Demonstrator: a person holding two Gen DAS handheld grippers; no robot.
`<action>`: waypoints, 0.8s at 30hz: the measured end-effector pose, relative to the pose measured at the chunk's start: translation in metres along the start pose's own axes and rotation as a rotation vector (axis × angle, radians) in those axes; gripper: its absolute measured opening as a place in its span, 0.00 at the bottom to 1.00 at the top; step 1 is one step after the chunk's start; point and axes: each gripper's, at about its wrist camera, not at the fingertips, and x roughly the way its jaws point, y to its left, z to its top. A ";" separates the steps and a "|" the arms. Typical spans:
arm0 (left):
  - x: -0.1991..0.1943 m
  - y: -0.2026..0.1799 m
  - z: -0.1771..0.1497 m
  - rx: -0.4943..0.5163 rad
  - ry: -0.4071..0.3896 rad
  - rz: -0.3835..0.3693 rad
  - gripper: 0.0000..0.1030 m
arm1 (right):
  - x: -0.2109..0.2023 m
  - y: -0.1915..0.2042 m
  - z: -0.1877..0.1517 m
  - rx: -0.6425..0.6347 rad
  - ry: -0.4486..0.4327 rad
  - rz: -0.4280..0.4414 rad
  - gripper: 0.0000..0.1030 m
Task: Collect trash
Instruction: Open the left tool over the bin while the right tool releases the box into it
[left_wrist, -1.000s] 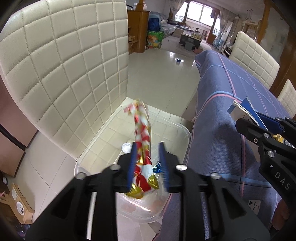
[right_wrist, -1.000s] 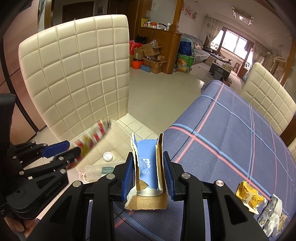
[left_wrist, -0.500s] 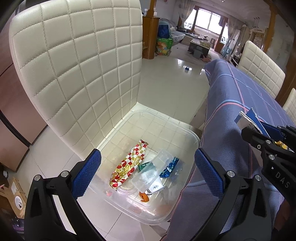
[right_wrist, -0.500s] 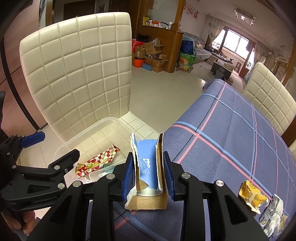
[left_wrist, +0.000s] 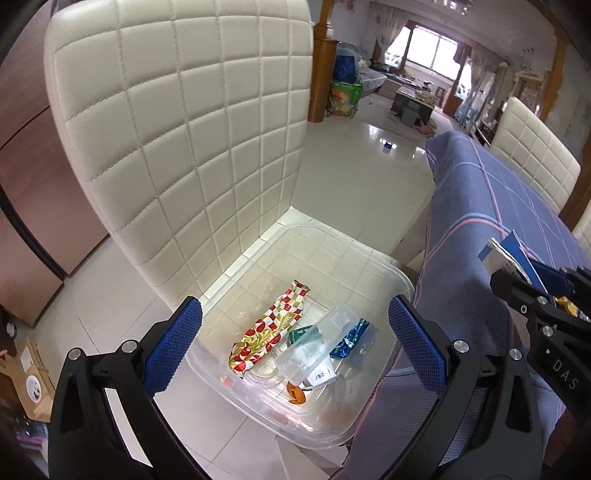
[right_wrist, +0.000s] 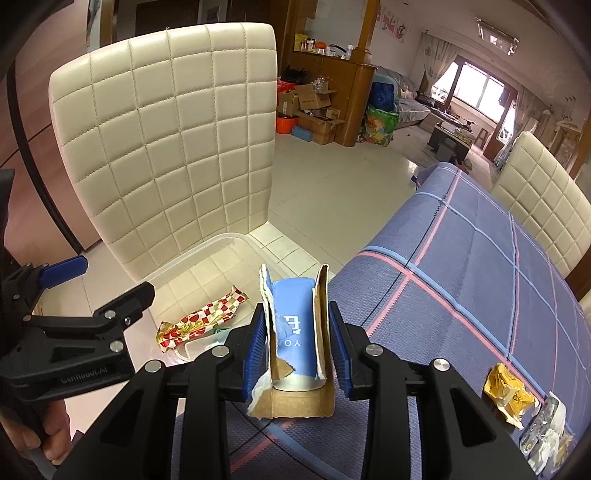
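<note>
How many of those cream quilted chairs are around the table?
2 show clearly: one chair at the near left, holding the clear bin, and another chair on the table's far right side. More may sit outside view.

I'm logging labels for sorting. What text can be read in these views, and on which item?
"DAS" on the right gripper body, cut off by the frame.
"GenRobot.AI" on the left gripper body.
"Y O" and one large white character on the torn blue cardboard box.
"28" on the clear plastic cup label, partly blurred.
</note>
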 end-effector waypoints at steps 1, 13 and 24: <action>0.000 0.002 -0.001 -0.011 0.002 -0.003 0.97 | 0.000 0.001 0.000 -0.001 -0.002 -0.002 0.33; -0.007 0.007 -0.004 -0.024 -0.003 0.007 0.97 | -0.009 0.000 0.002 0.018 -0.014 0.009 0.62; -0.031 -0.009 -0.007 0.013 -0.019 -0.021 0.97 | -0.037 -0.010 -0.005 0.041 -0.051 -0.006 0.62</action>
